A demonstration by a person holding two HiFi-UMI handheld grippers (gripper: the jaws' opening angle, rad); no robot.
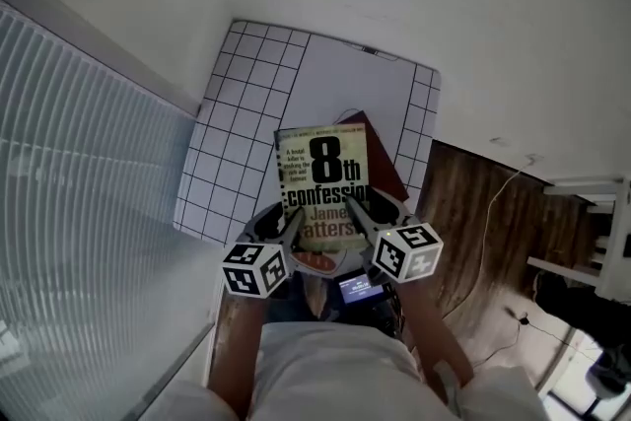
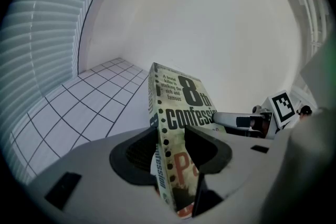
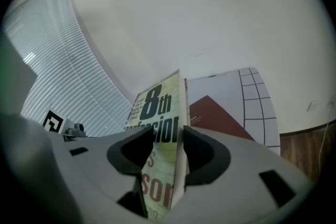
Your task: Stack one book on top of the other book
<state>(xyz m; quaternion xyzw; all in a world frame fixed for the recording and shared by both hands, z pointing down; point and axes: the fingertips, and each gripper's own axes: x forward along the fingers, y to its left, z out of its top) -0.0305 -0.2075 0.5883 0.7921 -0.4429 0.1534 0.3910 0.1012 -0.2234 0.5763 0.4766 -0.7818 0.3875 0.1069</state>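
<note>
A pale paperback book (image 1: 325, 180) with a big black "8th" on its cover hangs above the table, held by both grippers at its near corners. My left gripper (image 1: 293, 224) is shut on the book's left edge (image 2: 161, 134), and my right gripper (image 1: 357, 217) is shut on its right edge (image 3: 176, 134). Under it, a dark red book (image 1: 380, 158) lies flat on the white table; the paperback hides most of it in the head view. In the right gripper view the red book (image 3: 218, 118) shows just past the paperback's edge.
The white table (image 1: 340, 84) carries a black grid along its left and right sides. White blinds (image 1: 79, 182) fill the left. Wooden floor (image 1: 483, 232) with a thin cable lies to the right. The person's lap is at the bottom.
</note>
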